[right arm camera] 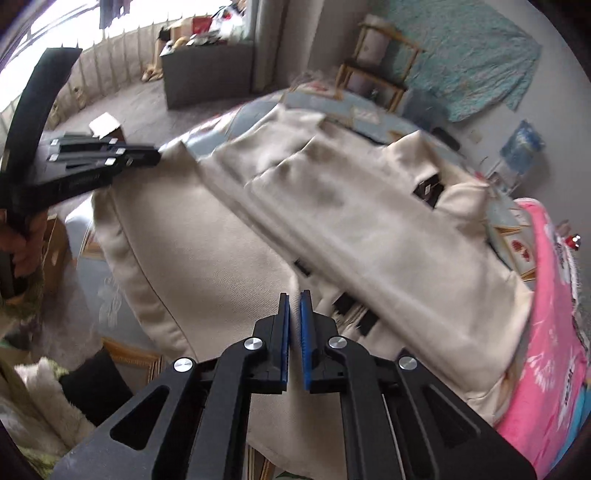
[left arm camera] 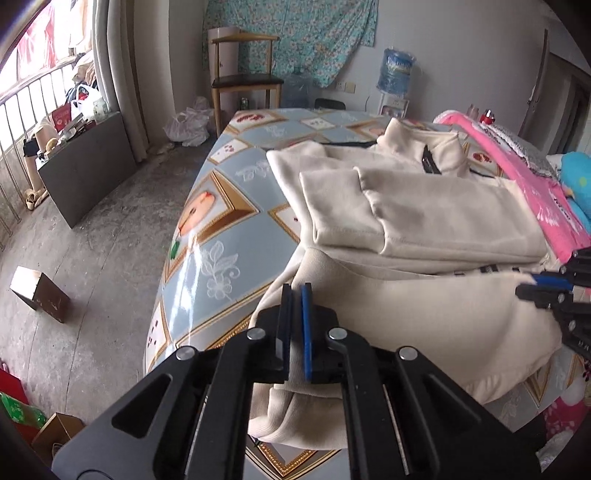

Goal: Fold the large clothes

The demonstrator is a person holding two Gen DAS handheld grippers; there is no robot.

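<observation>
Cream fleece covers most of the tabletop [left arm camera: 207,236], where a large zip-neck sweatshirt [left arm camera: 424,206] lies partly folded on a glossy blue cloth printed with gold-framed pictures. Both sleeves are laid across the chest, the collar stands at the far end beside a black zip, and the lower body hangs over the near edge of the tabletop. The left gripper [left arm camera: 296,295] is clenched on the hem at the sweatshirt's near left corner, a fold of cream fabric pinched between its blue pads. The right gripper [right arm camera: 294,299] is likewise closed on the near edge of the garment, cloth caught between its pads; in the left wrist view it [left arm camera: 532,286] enters from the right, level with the hem. The right wrist view is blurred, yet it shows the left gripper [right arm camera: 157,157] biting the opposite corner, with a person's hand [right arm camera: 26,243] on its handle. A pink blanket [left arm camera: 543,192] lies along the sweatshirt's right side. Against the far wall stand a wooden chair [left arm camera: 243,77] and a water dispenser [left arm camera: 397,74], beneath a hanging floral sheet [left arm camera: 295,33].
</observation>
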